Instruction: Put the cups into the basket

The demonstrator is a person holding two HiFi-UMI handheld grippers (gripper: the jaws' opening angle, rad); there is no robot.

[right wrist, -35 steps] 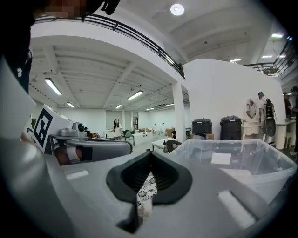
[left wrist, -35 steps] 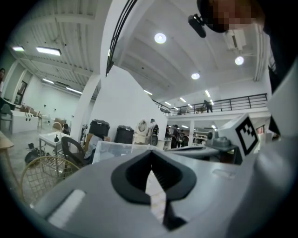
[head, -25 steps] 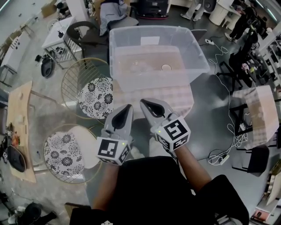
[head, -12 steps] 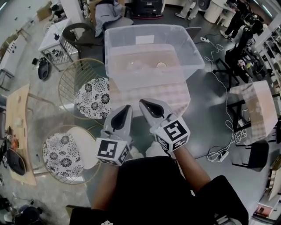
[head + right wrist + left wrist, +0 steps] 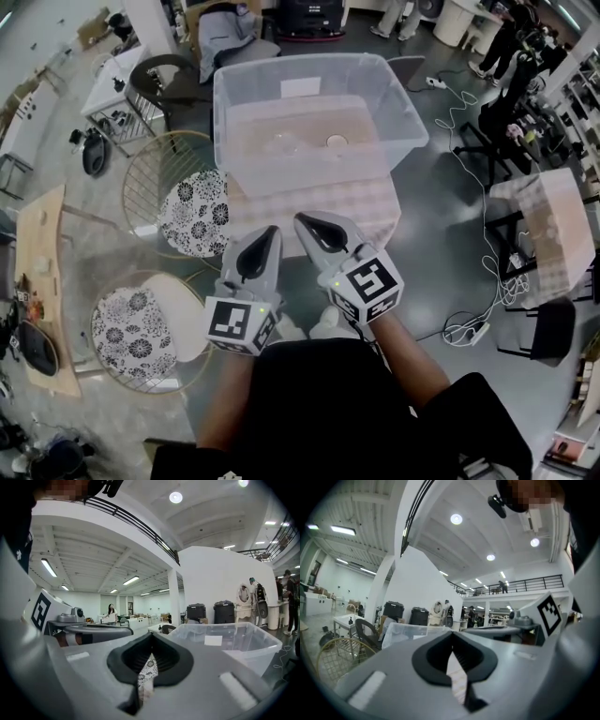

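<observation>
From the head view, my left gripper (image 5: 269,233) and my right gripper (image 5: 303,223) sit side by side just in front of my body. Each has its fingers pressed together at the tips and carries nothing. They point toward the table (image 5: 367,208) with its checked cloth, and the tips hang over its near edge. On the far half of that table stands the basket (image 5: 309,176) (a clear plastic tub, really), well apart from my fingers. Inside it I can see one pale round cup (image 5: 335,142). Beside that is a glassy shape (image 5: 284,143) too faint to name. To my left are two wire chairs with floral cushions, the nearer chair (image 5: 133,330) and the farther chair (image 5: 195,210). White cables (image 5: 489,279) trail over the floor on my right. In the left gripper view, the tips meet and nothing is pinched. Only the checked cloth shows through the slit behind them. The basket stands ahead and a little left, and the right gripper's marker cube fills the right edge. In the right gripper view, the fingers are again closed on nothing, with a patch of floral cushion showing through the gap. The basket lies ahead to the right, clear of the tips, and nothing stands between it and them.
</observation>
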